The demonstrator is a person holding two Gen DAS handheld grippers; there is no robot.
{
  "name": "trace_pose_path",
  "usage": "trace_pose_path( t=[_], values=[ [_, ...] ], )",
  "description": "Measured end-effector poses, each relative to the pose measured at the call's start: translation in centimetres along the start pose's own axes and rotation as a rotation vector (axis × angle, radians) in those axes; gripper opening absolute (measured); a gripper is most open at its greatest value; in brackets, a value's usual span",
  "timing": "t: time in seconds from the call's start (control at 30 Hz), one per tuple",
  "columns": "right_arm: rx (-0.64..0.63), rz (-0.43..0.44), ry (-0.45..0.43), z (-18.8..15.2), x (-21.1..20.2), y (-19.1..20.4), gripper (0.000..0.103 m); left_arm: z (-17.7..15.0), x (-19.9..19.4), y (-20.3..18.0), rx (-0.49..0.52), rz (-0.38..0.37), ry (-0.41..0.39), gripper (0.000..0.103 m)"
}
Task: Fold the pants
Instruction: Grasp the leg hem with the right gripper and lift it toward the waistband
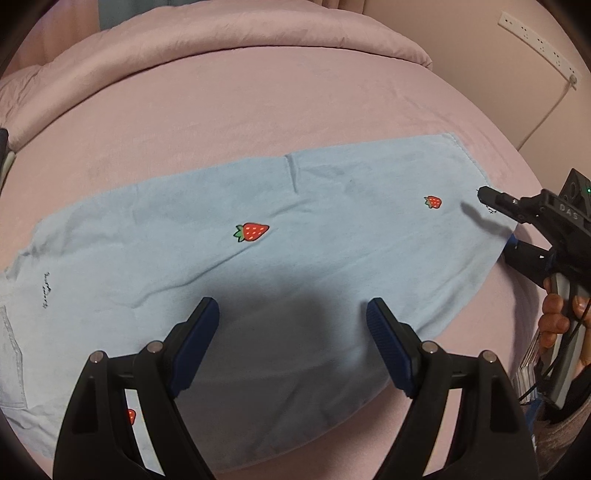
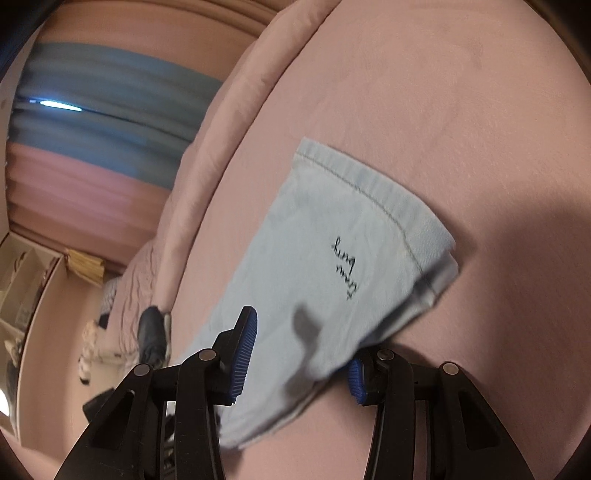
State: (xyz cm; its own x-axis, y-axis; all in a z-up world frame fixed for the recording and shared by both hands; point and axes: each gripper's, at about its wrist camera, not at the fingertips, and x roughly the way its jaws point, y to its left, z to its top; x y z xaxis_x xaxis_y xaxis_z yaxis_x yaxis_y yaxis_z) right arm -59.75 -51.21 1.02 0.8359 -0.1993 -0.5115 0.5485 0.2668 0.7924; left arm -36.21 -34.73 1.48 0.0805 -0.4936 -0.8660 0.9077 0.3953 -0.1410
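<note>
The light-blue pants lie flat on the pink bed, long axis running left to right, with the pocketed end at the left and the stitched hem at the right. The left hand-held gripper hovers above them, jaws spread wide. At the hem, the right hand-held gripper straddles the edge, jaws apart, not clamped.

The bed has a pink cover. The light blue pants lie flat across it, with small strawberry prints. A folded pink blanket lies along its far edge.
</note>
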Motion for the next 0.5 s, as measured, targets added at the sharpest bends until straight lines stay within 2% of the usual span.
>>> trace_pose_path(
  t=[0.1,0.17,0.27,0.4,0.5],
  values=[
    [0.018,-0.041,-0.026,-0.2,0.0,-0.2,0.013,-0.2,0.4,0.9,-0.033,-0.024,0.005,0.082],
    [0.03,-0.056,-0.035,-0.3,-0.2,-0.1,0.011,-0.2,0.4,1.5,-0.059,-0.059,0.0,0.082],
    [-0.056,-0.109,-0.058,-0.5,-0.6,2.0,0.009,-0.2,0.1,3.2,-0.145,-0.145,-0.011,0.082],
    [-0.294,-0.162,-0.097,-1.4,-1.3,7.9,0.008,-0.3,-0.9,5.3,-0.272,-0.245,-0.024,0.08],
    [-0.532,-0.202,-0.11,-3.7,-1.0,13.2,0.008,-0.4,-2.5,7.8,-0.407,-0.383,-0.074,0.08]
  ],
)
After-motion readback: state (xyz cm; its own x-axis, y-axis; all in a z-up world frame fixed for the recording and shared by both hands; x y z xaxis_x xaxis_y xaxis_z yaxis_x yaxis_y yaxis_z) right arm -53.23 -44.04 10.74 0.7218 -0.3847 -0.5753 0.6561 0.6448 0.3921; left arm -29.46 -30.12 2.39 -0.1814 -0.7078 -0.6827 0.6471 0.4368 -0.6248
